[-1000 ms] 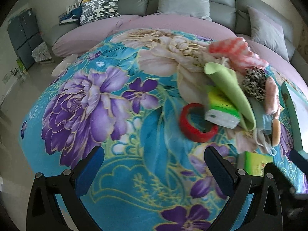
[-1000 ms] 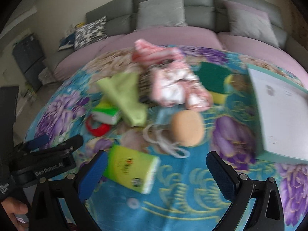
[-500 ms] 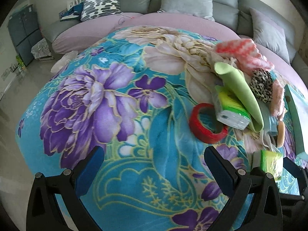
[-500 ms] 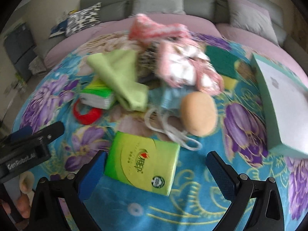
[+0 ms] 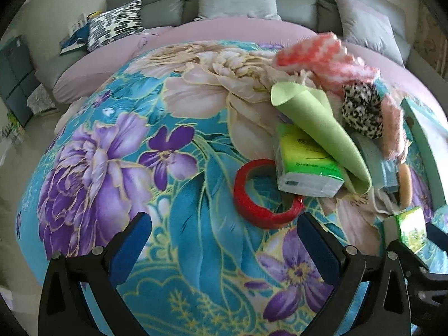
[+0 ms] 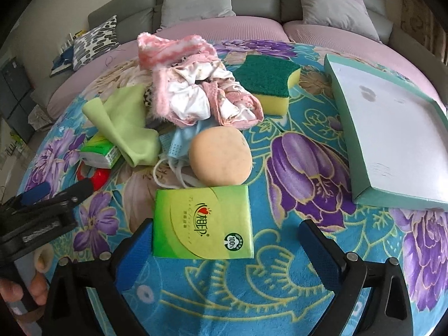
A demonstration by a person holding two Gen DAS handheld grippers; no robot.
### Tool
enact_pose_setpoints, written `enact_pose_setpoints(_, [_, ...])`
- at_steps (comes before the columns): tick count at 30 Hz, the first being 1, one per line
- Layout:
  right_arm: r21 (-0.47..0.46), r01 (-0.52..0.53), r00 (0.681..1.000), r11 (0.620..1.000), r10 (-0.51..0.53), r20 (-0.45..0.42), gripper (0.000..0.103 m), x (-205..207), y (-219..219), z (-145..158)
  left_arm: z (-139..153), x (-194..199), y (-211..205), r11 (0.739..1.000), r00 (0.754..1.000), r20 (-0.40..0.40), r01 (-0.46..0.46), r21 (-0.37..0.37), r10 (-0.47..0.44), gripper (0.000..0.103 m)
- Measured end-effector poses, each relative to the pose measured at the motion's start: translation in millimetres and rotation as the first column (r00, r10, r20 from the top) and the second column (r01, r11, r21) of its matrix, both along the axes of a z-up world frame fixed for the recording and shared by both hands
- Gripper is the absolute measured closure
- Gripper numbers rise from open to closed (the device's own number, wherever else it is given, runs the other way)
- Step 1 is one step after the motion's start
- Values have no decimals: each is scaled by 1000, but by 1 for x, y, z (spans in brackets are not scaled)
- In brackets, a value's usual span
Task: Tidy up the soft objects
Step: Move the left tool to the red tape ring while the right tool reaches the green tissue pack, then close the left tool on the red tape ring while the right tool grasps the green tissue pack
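Note:
A heap of soft things lies on a floral blanket (image 6: 294, 280): a green tissue pack (image 6: 202, 224), a tan round sponge (image 6: 219, 159), a blue face mask (image 6: 179, 142), a green cloth (image 6: 126, 123), pink-white clothing (image 6: 196, 95) and a green-yellow scouring sponge (image 6: 268, 81). My right gripper (image 6: 224, 246) is open and the near tissue pack lies partly between its fingers, close to the left one. My left gripper (image 5: 224, 240) is open over bare blanket, just short of a red tape roll (image 5: 263, 196) and a second tissue pack (image 5: 305, 168).
An empty teal tray (image 6: 392, 128) lies to the right of the heap. A leopard-print scrunchie (image 5: 361, 109) sits in the pile. A grey sofa with cushions (image 6: 196, 0) curves behind. A hand (image 6: 25, 291) holds the left gripper at the right view's lower left.
My right gripper has moved forward and down until the green tissue pack lies between its fingers. The left gripper has drifted closer to the red tape roll.

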State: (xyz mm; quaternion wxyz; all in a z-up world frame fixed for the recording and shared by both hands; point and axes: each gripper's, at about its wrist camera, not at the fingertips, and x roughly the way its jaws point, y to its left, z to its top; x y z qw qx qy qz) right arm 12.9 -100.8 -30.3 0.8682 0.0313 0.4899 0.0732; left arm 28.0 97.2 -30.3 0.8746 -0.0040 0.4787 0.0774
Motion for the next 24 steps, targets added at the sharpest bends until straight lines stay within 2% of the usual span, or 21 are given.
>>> enact_pose_setpoints(4, [7,-27,1000,1000,27,4,6,1,4,1,-5,10,-5,999,999,-1,43,25,-43,0])
enact_pose_setpoints(9, [12,-61,998,998,61,10,14,-2,14,3,-9,17,-6,998,998,-3,68,15,-68,3])
enact_pose_setpoints(11, [14,-68,998,998,68,7,16,-1,14,2,-8,18,-9,996,996,9,91,9,-92,15])
enact_pose_setpoints(15, [20,-70,998,997,70,9,21,-1,14,3,-7,21,-16,991,991,23,132,8,-132,28])
enact_pose_setpoints(18, [24,-69,998,997,69,10,25,-2,12,3,-6,21,-20,986,986,28,167,-8,-166,44])
enact_pose_setpoints(24, [47,-75,997,996,75,4,36,-3,5,5,-4,19,-20,985,985,21,171,-1,-171,46])
